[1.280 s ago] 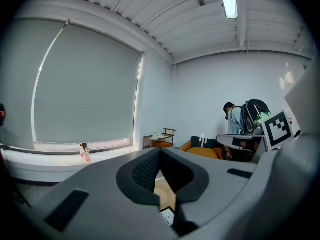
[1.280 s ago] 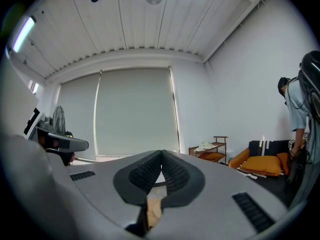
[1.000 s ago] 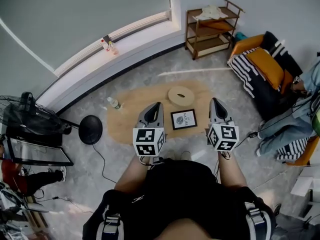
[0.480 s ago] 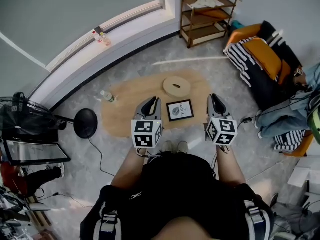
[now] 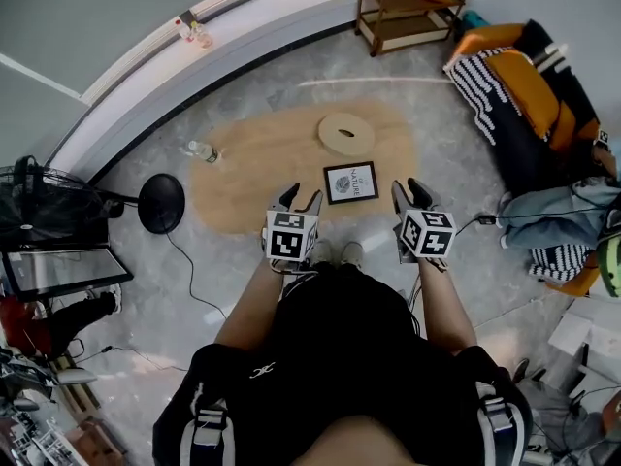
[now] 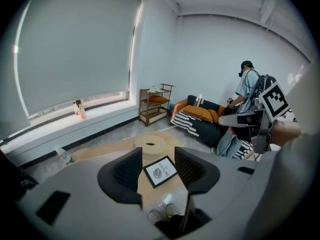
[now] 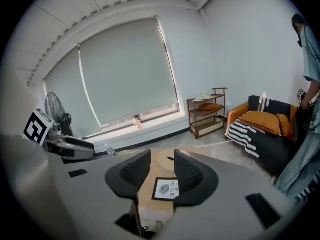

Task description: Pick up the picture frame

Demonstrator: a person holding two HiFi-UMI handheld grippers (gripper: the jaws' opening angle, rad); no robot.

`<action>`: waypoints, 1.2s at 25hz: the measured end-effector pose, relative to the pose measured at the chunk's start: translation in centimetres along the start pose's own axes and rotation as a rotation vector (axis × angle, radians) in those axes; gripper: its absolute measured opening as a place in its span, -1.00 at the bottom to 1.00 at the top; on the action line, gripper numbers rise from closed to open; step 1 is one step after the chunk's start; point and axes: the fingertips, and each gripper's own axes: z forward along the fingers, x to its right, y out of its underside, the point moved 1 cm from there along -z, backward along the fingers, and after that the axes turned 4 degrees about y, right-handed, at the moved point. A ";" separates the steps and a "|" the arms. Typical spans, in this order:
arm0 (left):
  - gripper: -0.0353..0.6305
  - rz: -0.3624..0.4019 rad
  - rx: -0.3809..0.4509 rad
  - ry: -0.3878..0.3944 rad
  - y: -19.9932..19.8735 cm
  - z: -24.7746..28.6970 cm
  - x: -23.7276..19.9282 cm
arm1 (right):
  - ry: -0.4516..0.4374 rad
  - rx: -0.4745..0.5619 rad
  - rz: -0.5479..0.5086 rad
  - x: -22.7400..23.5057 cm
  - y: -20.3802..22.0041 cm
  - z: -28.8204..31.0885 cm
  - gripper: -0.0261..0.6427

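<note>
One picture frame lies flat, face up, on the tan rug on the floor, near the rug's edge closest to the person. A round wooden disc sits just beyond it. The left gripper and right gripper hover either side, apart from the frame, their fingers opening with nothing between them. Lying flush, the frame offers little edge. Fingers may skid over its face, shove it along, or pinch the rug instead. A corner-only grip could let it tip and drop.
</note>
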 end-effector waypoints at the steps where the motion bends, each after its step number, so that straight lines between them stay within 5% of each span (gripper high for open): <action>1: -0.28 -0.015 -0.021 0.002 0.8 0.6 -0.3 | 0.005 -0.020 -0.002 0.2 0.6 0.6 -0.45; 17: -0.28 -0.202 -0.241 0.026 11.6 15.3 -2.4 | -0.012 -0.309 -0.009 7.3 11.7 13.6 -0.51; 25: -0.29 -0.466 -0.244 0.032 16.7 23.6 -5.2 | -0.048 -0.472 -0.070 10.8 19.7 21.6 -0.52; 30: -0.29 -0.538 -0.300 0.021 20.9 27.6 -7.7 | -0.076 -0.545 -0.072 11.8 24.1 26.4 -0.52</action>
